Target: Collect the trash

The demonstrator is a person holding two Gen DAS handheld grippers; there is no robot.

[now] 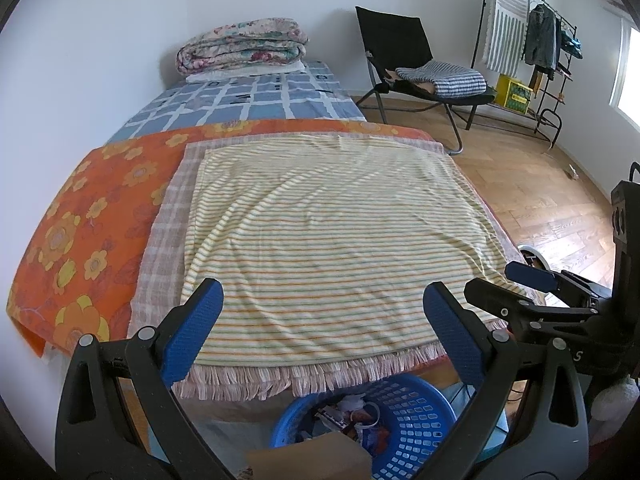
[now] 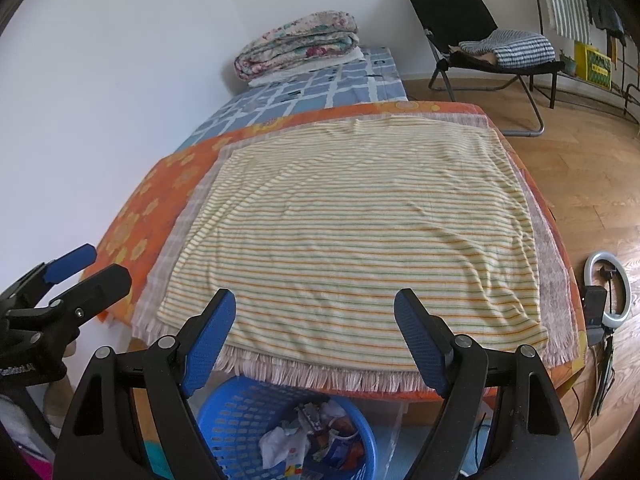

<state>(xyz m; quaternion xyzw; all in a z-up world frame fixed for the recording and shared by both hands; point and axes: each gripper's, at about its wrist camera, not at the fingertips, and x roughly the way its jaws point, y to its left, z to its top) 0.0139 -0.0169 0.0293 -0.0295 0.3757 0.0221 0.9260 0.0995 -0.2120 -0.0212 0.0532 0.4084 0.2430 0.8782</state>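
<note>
A blue plastic basket (image 1: 416, 412) stands on the floor below the bed's near edge, holding crumpled paper and wrappers (image 1: 352, 412); it also shows in the right wrist view (image 2: 240, 416) with the trash (image 2: 308, 436) inside. My left gripper (image 1: 322, 300) is open and empty, above the striped towel (image 1: 332, 232) and over the basket. My right gripper (image 2: 316, 308) is open and empty, also above the towel's (image 2: 352, 220) near edge. Each gripper shows at the other view's side: the right one (image 1: 516, 280), the left one (image 2: 86, 266).
The bed carries an orange flowered sheet (image 1: 80, 232), a blue checked cover (image 1: 248, 104) and a folded quilt (image 1: 244, 44). A black folding chair (image 1: 408, 60) and a clothes rack (image 1: 532, 40) stand on the wooden floor. A ring light (image 2: 608, 292) stands right of the bed.
</note>
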